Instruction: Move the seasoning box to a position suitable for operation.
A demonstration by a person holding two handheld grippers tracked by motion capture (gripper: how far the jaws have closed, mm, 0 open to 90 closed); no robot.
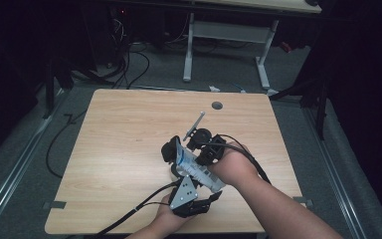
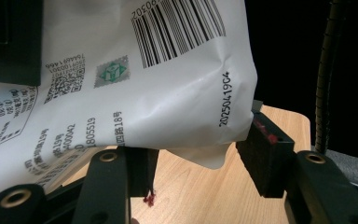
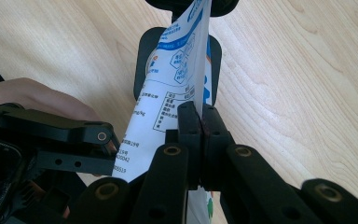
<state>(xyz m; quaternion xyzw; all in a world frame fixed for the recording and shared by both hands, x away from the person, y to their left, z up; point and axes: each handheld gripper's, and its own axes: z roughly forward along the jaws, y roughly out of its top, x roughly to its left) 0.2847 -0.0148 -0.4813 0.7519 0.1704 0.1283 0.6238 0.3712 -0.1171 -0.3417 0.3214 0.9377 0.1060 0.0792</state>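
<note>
Dark room, cables on grey floor, a second desk frame beyond. Light wooden table [image 1: 129, 149] with a round cable hole [image 1: 217, 105] near its far edge; all action sits nearer the person than that hole, toward the front right of the table.

Left gripper [image 1: 191, 201], with its grey three-cornered plate, is held low at the front edge, directly below the hole as the high view has it. In the left gripper view its jaws stand spread, one either side of the bottom corner of a white printed pouch [image 2: 158, 79]; barcode, QR mark and date stamp readable on it. Pads do not press the film; the right pad is just beside the pouch edge, the left behind its lower fold.

Pouch [image 1: 194, 167] hangs in the air between the two grippers, above the table, not resting on it as far as can be told.

Right gripper [image 1: 206, 149], closer to the hole, has its jaws pressed together on the pouch's thin edge [image 3: 186, 70], blue-and-white print showing above the pinch.

Judgement: pouch is lifted and secured on one side only. Left still has to close on its corner; whatever follows, tearing or handover, is not begun.
</note>
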